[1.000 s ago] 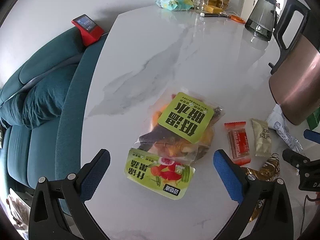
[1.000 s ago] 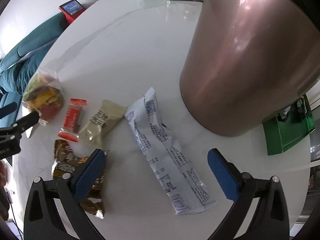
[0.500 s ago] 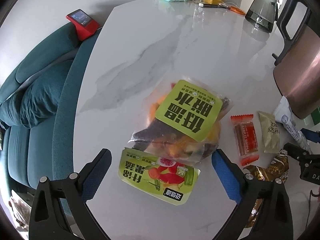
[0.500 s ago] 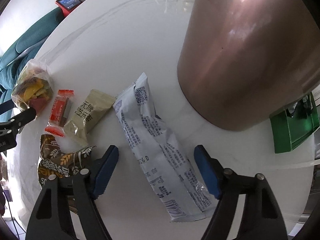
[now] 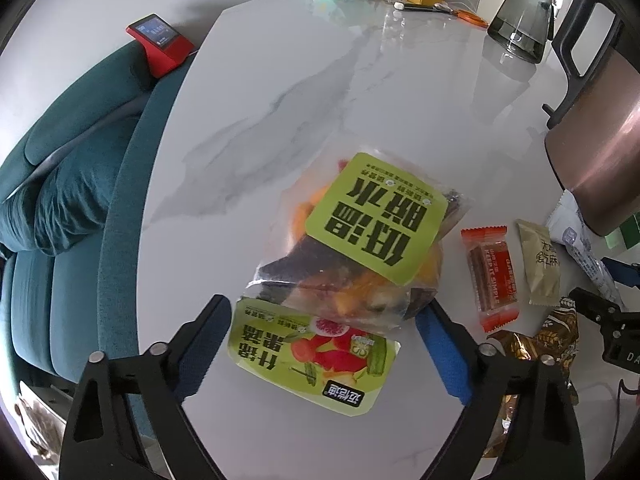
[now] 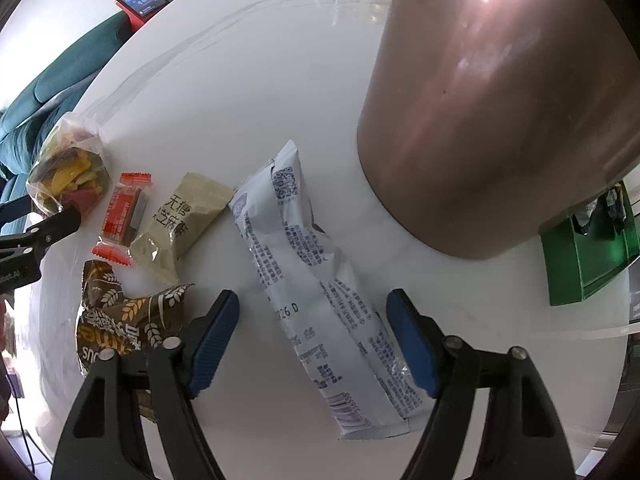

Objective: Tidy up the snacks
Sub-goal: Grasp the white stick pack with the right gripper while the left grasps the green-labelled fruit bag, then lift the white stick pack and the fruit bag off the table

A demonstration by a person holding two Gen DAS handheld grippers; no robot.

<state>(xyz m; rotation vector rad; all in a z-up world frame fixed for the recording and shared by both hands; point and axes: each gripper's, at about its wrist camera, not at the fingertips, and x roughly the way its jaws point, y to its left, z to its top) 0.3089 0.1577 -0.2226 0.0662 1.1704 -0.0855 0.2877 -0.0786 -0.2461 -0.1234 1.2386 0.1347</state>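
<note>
both grippers are pointing steeply down at the white marble surface (image 5: 328,92); your left gripper (image 5: 324,320) is straddling the clear bag of dried fruit (image 5: 360,248), its fingers wide but just now closing, not yet pressing; your right gripper (image 6: 312,320) is straddling the long white packet (image 6: 316,280) beside the copper pot (image 6: 500,120), fingers likewise closing in, gaps showing either side.
</note>
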